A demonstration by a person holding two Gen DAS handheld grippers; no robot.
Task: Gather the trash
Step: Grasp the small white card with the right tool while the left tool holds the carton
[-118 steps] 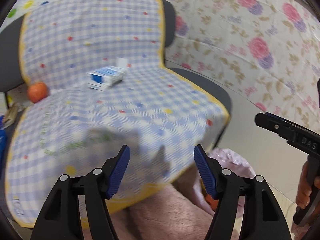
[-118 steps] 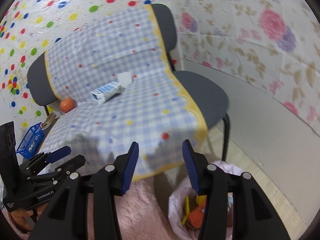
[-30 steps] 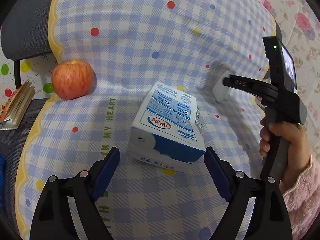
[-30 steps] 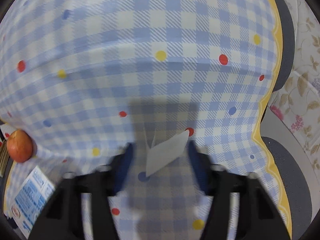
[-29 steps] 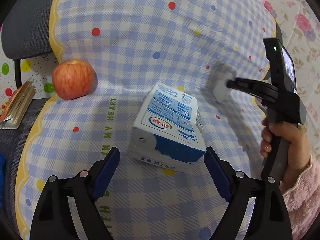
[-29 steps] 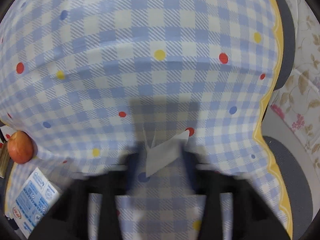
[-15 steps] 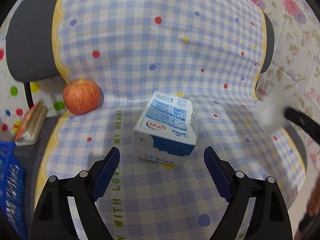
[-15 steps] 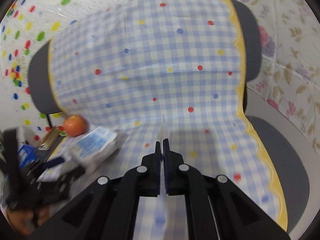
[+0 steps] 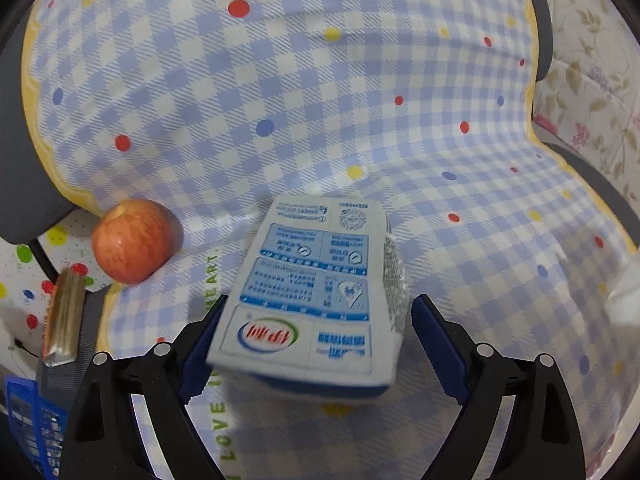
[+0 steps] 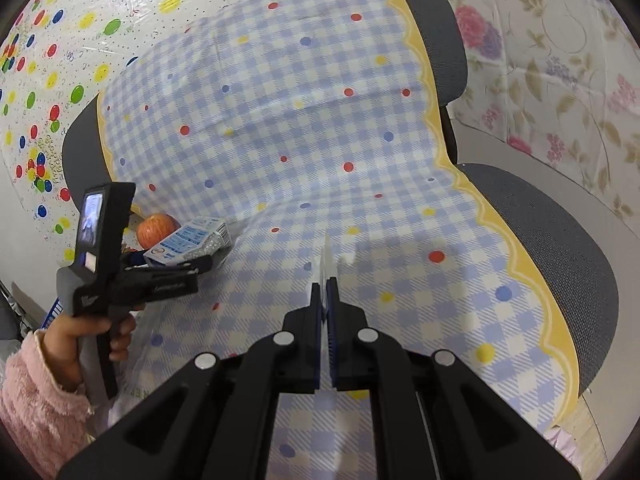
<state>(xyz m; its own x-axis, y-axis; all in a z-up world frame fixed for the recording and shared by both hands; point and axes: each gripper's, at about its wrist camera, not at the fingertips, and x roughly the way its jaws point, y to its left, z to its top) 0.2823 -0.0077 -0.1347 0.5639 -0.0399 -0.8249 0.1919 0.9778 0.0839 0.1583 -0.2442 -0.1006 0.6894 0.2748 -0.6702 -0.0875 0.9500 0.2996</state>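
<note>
Milk carton (image 9: 308,300): laid on its side on the checked cloth (image 9: 320,100) of the chair seat, between the fingers of the left gripper (image 9: 316,344); half a second ago it was seen further ahead of the fingertips, now it fills the space between them and looks slightly blurred

Left gripper: jaws spread wide; the left pad appears to be against or just beside the carton's left edge, a small gap is seen at the right pad; no grip on the carton can be confirmed; in the right wrist view the gripper (image 10: 176,268) is held by a hand (image 10: 80,332) in a pink fleece sleeve, with the carton (image 10: 188,242) at its tips

Paper scrap (image 10: 326,258): a thin white piece, seen edge-on, pinched upright between the fingertips of the right gripper (image 10: 325,292); one second ago it was lying against the cloth with the fingers on either side, now it is lifted clear of the seat

Right gripper: jaws closed tight on the scrap, held above the seat, well apart from the carton

Apple (image 9: 132,240): resting on the seat's left edge, near the carton but not touching; unchanged in place from the earlier frames

Blue basket (image 9: 28,424): partly seen at the lower left, below the chair

Chair (image 10: 560,248): grey, draped with the cloth
</note>
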